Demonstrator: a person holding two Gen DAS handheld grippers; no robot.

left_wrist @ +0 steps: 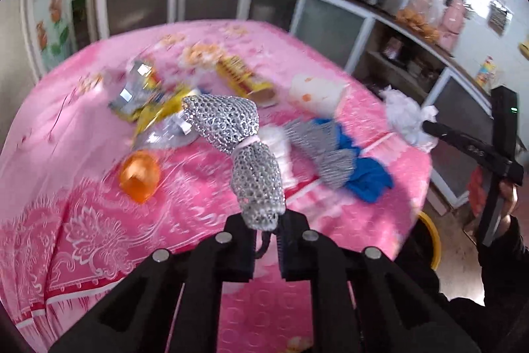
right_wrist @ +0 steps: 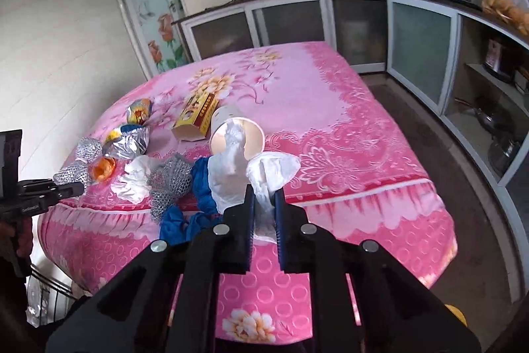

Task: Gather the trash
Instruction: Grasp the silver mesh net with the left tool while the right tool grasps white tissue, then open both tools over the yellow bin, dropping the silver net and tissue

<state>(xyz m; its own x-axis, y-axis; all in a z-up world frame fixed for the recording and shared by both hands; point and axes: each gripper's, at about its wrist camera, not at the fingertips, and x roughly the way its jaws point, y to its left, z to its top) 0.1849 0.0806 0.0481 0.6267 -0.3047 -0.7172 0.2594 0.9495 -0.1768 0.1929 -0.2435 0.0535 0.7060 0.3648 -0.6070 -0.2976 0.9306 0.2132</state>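
My left gripper (left_wrist: 266,225) is shut on a silvery foam net sleeve (left_wrist: 238,148), held above the pink table (left_wrist: 99,220); it also shows in the right wrist view (right_wrist: 71,172). My right gripper (right_wrist: 264,204) is shut on crumpled white tissue (right_wrist: 231,174), which also shows in the left wrist view (left_wrist: 410,118). On the table lie an orange plastic wrapper (left_wrist: 139,176), foil snack bags (left_wrist: 142,91), a yellow carton (left_wrist: 244,78), a paper cup (right_wrist: 236,134), another grey net (left_wrist: 324,151), a blue rag (left_wrist: 367,171) and more white tissue (right_wrist: 135,177).
Grey-fronted cabinets (right_wrist: 420,45) run along the back and right walls. A yellow bin rim (left_wrist: 433,240) shows on the floor right of the table. A wire rack (right_wrist: 49,296) stands at lower left of the right wrist view.
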